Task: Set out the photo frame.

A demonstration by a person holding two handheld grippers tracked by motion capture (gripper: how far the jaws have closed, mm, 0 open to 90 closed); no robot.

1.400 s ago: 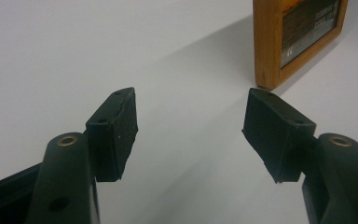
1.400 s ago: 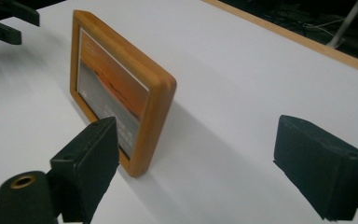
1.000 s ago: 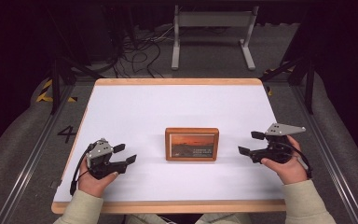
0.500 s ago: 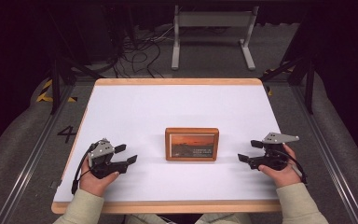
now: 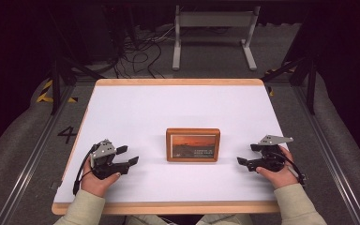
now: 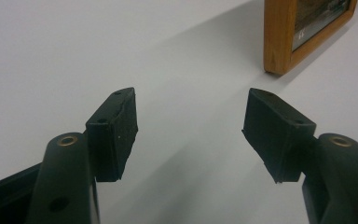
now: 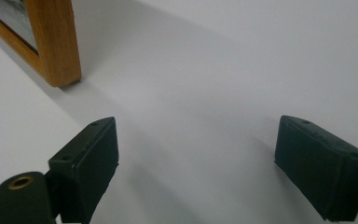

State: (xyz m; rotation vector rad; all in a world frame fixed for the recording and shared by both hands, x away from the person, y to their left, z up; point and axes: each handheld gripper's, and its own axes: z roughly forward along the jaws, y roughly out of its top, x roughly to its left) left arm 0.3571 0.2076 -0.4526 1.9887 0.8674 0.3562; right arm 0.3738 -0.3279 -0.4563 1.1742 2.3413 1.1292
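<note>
The counter (image 5: pixel 136 112) has a white top with a light wooden edge. 1 wooden picture frame (image 5: pixel 192 145) lies flat on it, near the middle, toward the person's side.

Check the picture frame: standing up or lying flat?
Lying flat. The picture frame rests face up on the white table, its whole front visible from above.

White table (image 5: pixel 136 112) with wooden rim; grey floor (image 5: pixel 206 65); tangled cables (image 5: pixel 140 51); dim room.
</note>
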